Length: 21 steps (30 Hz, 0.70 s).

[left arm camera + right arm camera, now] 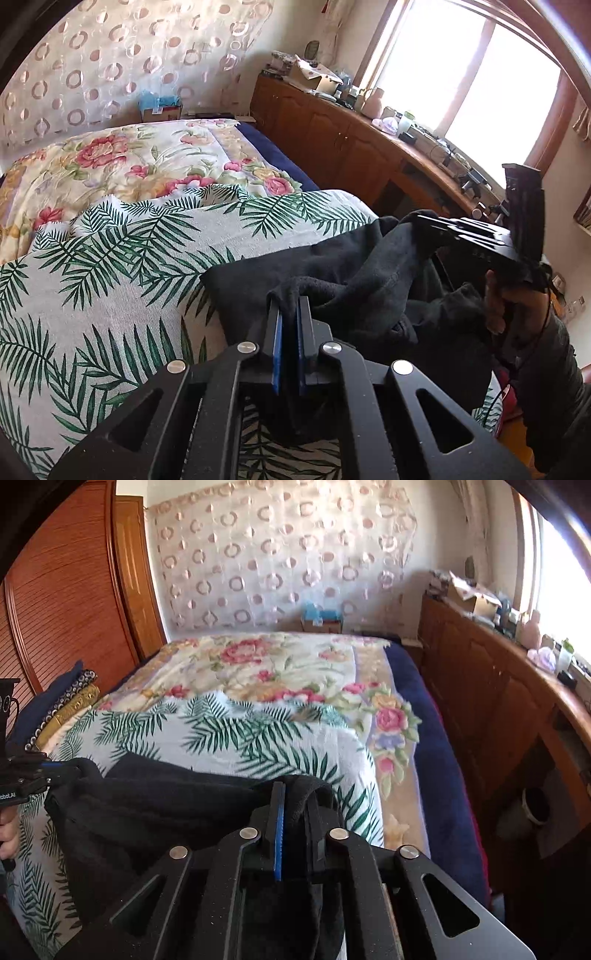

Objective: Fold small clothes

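A black garment (pixel 332 266) lies crumpled on the palm-leaf cover (pixel 110 277) of the bed, near its front edge. My left gripper (pixel 290 306) is shut on a bunched edge of it, with cloth pinched between the blue pads. In the left wrist view my right gripper (pixel 417 219) reaches in from the right, its tip in the cloth, held by a person's hand (pixel 495 302). In the right wrist view my right gripper (pixel 295 794) holds a thick fold of the black garment (pixel 147 805) between its fingers; the cloth drapes over the right finger. My left gripper (pixel 70 770) grips the far left corner.
A floral blanket (pixel 258 664) covers the far half of the bed. A stack of folded fabrics (pixel 70 701) sits at the bed's left edge by a wooden wardrobe (pixel 74 590). A long wooden cabinet (pixel 480 686) with clutter runs along the right under the window.
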Each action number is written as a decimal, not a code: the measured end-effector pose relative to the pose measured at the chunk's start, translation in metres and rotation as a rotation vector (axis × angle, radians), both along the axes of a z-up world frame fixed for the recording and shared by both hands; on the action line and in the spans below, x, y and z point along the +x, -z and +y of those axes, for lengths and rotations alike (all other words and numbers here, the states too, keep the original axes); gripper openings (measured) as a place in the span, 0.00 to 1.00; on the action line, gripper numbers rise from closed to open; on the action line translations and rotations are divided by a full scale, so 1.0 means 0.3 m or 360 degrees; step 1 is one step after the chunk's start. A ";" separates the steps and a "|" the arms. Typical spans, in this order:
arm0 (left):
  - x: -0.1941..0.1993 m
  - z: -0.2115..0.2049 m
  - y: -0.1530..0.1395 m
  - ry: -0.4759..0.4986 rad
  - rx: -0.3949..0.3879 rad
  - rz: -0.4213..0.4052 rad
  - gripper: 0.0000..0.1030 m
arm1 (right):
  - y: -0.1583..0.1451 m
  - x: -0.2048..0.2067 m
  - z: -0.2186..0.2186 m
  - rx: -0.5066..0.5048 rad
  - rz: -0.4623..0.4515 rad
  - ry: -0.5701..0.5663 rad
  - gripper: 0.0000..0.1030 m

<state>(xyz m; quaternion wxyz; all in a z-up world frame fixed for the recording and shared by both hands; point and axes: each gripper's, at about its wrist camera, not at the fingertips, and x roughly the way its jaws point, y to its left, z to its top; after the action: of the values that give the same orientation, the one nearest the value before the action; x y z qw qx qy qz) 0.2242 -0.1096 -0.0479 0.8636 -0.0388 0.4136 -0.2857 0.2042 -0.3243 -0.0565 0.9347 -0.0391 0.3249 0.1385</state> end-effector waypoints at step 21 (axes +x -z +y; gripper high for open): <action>-0.313 0.140 -0.125 -0.0068 0.0049 -0.0313 0.74 | 0.062 -0.706 0.061 0.0053 0.0125 0.0098 0.54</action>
<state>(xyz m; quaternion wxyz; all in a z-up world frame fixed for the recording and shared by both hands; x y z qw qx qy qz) 0.1304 -0.0676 -0.0105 0.9064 -0.0061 0.3302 -0.2633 -0.0077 -0.3059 -0.0752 0.9256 -0.0081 0.3602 0.1164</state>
